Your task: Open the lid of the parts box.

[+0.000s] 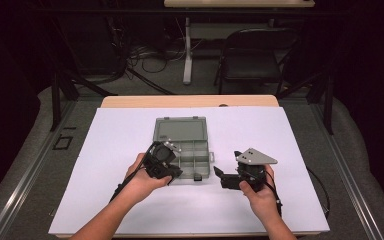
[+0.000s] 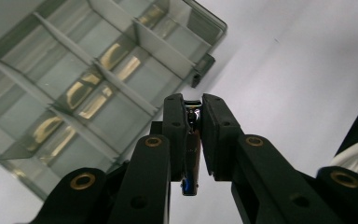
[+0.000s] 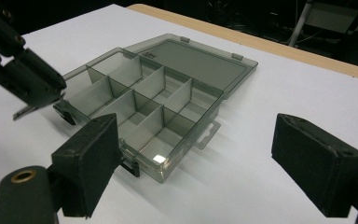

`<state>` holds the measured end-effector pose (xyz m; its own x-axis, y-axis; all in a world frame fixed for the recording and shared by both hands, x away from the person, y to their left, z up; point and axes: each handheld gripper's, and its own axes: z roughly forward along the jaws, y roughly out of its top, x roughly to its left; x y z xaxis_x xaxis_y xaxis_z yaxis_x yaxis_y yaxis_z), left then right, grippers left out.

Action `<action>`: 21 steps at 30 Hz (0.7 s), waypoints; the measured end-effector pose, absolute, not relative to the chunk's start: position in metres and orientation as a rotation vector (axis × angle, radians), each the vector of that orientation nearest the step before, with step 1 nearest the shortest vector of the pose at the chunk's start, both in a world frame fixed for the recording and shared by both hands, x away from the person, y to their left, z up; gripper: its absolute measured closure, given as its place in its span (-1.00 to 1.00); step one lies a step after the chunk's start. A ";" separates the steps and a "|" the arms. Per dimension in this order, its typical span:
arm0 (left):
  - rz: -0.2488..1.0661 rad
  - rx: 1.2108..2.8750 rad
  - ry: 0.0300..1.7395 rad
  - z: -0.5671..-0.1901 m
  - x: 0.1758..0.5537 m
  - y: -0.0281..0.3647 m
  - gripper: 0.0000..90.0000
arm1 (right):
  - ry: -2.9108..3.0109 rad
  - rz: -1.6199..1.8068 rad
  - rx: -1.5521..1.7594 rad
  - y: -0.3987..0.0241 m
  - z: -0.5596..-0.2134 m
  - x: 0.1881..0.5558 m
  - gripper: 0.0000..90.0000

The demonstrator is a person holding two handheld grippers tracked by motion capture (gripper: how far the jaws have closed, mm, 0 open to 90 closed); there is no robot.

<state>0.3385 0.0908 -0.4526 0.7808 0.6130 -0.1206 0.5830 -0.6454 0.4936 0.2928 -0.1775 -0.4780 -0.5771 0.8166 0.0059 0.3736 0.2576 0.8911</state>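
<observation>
Pinching a small metal nail clipper (image 2: 191,154) flat between its pads, the left gripper (image 1: 166,162) hovered over the open compartment box's (image 3: 168,100) near-left corner; small, stiff and slick, it looked likely to slip unless gripped across its flat sides, while the right gripper (image 3: 214,163) gaped empty nearby

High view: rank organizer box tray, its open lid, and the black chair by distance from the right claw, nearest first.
From the right claw:
1. Organizer box tray, just to its left on the white sheet.
2. Open lid, behind the tray.
3. Black chair, beyond the table's far edge.
</observation>
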 end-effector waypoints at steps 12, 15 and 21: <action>0.091 2.414 0.951 -0.446 0.354 0.103 0.78 | 2.072 1.272 1.083 -0.178 -0.479 0.293 -0.67; 0.095 2.403 0.959 -0.443 0.358 0.103 0.78 | 2.076 1.272 1.082 -0.177 -0.479 0.293 -0.67; 0.123 2.383 0.976 -0.433 0.371 0.103 0.78 | 2.067 1.275 1.084 -0.178 -0.480 0.294 -0.67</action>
